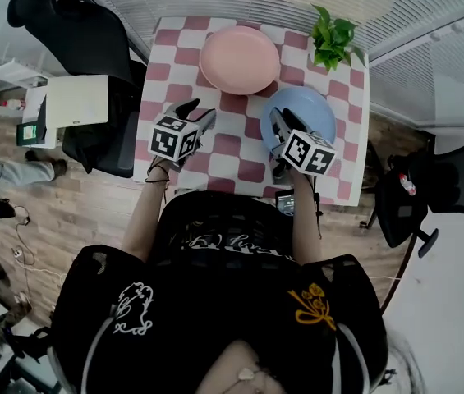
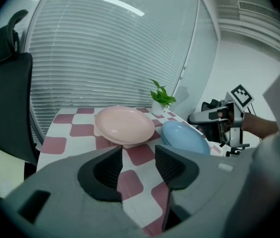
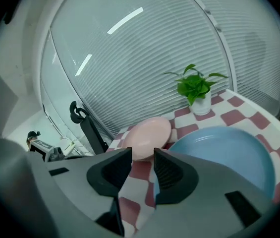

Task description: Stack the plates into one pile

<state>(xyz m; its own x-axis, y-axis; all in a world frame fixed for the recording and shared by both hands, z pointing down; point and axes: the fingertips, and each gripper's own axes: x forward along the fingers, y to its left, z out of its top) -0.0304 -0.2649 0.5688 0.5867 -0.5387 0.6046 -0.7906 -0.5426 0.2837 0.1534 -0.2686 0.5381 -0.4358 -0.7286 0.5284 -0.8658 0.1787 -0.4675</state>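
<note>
A pink plate (image 1: 240, 60) lies at the far middle of the red-and-white checked table (image 1: 232, 150), and a blue plate (image 1: 307, 109) lies to its right and nearer, the two rims close together. My left gripper (image 1: 199, 113) hovers over the cloth's near left, open, nothing between its jaws. The right gripper (image 1: 277, 126) is over the blue plate's near left edge, also open and empty. In the left gripper view the pink plate (image 2: 125, 125) and blue plate (image 2: 185, 139) lie beyond the jaws (image 2: 138, 158). In the right gripper view the blue plate (image 3: 224, 150) is close beyond the jaws (image 3: 142, 168), on their right, the pink plate (image 3: 147, 132) further off.
A potted green plant (image 1: 333, 38) stands at the table's far right corner. A black office chair (image 1: 71, 23) and a white cabinet (image 1: 75, 101) are left of the table; another black chair (image 1: 445, 189) is at the right. Window blinds run behind the table.
</note>
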